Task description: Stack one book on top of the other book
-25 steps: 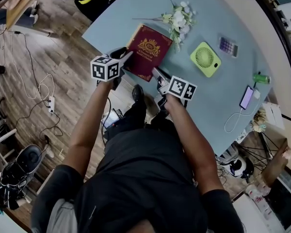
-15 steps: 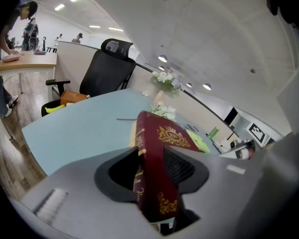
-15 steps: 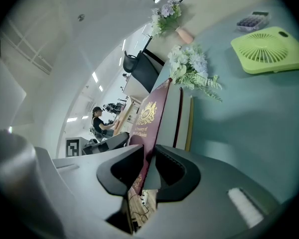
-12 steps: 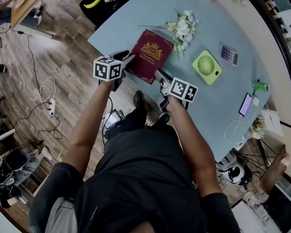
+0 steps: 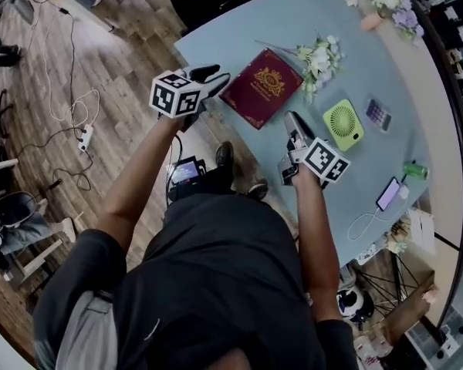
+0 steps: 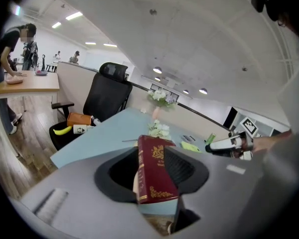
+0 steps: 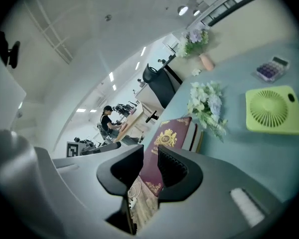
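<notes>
Red with a gold crest, the book [image 5: 262, 87] lies flat on the pale blue table [image 5: 355, 60], close to the edge nearest the person and turned cornerwise to them. The head view does not show whether a second book lies under it. The right gripper view shows a pale page edge along its far side, and no more can be made of that.

The left gripper [image 5: 218, 77] hangs at the book's left corner, by the table edge. Its own view shows the jaws apart, with the book's spine and cover seen in the gap beyond the pads and pressed by neither. The right gripper [image 5: 292, 120] hangs just off the book's right-hand edge, near the lower corner. Its jaws also stand apart. The cover and a strip of wood floor [image 5: 116, 52] show through the gap, and nothing is clamped.

White flowers [image 5: 318, 52] lie just beside the book's far corner. A green fan [image 5: 343, 123] lies flat to the right of the right gripper, with a calculator [image 5: 378, 114] past it. Further on are a green can [image 5: 415, 169] and a phone [image 5: 390, 194] on a white cord. A black chair [image 6: 109, 93] stands at the table's far end with a banana [image 6: 63, 130] on its seat.
</notes>
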`<action>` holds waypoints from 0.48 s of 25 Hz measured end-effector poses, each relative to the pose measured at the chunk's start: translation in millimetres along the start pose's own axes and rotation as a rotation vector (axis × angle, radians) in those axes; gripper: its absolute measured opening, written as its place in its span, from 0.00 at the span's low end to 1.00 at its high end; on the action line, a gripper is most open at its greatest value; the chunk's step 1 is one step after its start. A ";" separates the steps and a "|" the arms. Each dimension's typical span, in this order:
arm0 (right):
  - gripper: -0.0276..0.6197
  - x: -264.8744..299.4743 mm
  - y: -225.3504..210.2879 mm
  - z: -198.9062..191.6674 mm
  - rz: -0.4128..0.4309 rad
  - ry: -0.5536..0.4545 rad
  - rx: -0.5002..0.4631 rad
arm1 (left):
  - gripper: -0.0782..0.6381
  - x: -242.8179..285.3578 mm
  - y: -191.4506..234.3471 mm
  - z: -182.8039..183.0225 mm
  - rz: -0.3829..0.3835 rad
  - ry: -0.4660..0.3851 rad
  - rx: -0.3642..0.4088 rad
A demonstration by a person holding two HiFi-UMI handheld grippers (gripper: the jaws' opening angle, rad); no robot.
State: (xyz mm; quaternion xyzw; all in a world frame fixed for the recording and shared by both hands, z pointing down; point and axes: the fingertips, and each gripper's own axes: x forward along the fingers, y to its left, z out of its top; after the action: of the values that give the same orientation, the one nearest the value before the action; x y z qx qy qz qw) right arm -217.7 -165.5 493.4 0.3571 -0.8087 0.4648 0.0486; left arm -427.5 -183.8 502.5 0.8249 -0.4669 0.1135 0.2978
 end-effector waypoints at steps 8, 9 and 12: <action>0.15 -68.1 84.8 73.0 0.088 -0.125 -0.352 | 0.37 -68.2 -43.4 63.1 0.019 -0.154 0.092; 0.15 -78.6 96.5 80.3 0.099 -0.142 -0.398 | 0.37 -75.4 -51.9 69.6 0.019 -0.168 0.113; 0.15 -111.9 131.7 100.5 0.123 -0.193 -0.539 | 0.37 -94.4 -79.3 88.7 0.016 -0.207 0.177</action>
State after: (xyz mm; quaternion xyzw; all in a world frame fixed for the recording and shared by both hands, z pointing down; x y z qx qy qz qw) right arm -191.4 -143.8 296.4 0.3244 -0.9241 0.1989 0.0363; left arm -419.9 -139.8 357.4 0.8514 -0.4900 0.0711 0.1733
